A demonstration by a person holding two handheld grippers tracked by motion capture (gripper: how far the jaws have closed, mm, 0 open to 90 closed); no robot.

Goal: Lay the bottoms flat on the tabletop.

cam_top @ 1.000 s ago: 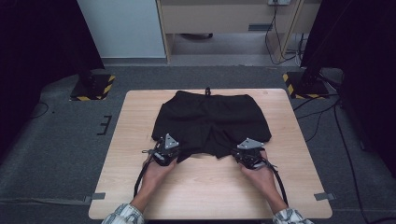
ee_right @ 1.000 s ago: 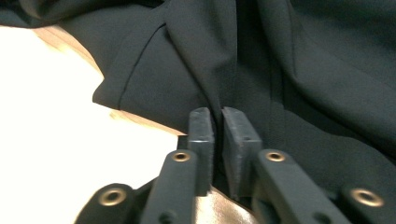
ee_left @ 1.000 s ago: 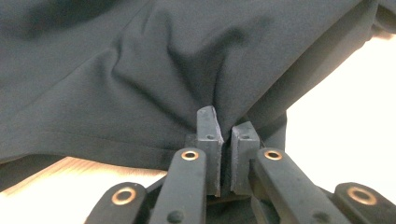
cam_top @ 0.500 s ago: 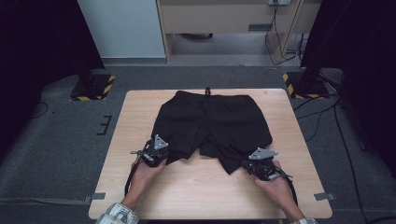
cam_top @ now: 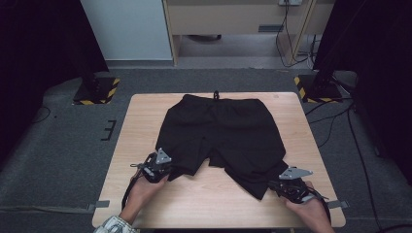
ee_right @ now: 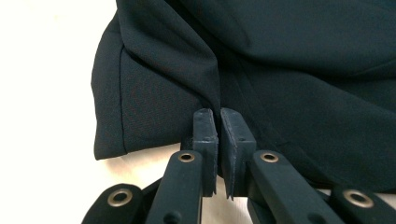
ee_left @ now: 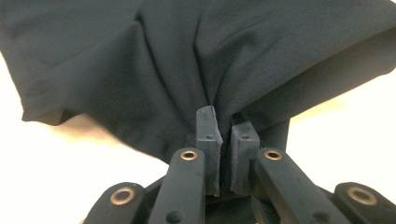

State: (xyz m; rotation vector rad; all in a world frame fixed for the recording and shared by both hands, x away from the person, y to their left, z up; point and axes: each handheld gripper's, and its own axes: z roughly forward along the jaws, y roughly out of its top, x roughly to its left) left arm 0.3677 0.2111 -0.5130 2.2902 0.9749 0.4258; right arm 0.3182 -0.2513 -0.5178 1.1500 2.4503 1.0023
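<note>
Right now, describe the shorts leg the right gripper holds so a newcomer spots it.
Start at the wooden table, then the black shorts spread on it, waistband at the far edge. The leg nearest the right gripper is pulled out toward the near right corner, reaching closer to the person than the other leg.

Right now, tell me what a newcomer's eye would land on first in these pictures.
First, the black shorts spread flat across the middle of the pale wooden table, waistband at the far edge. Next, the two leg hems at the near side: the left hand-held gripper is pinched shut on one, the right hand-held gripper on the other, pulled out towards the near right corner. Each gripper view shows the dark cloth bunching into folds between closed jaws.
</note>
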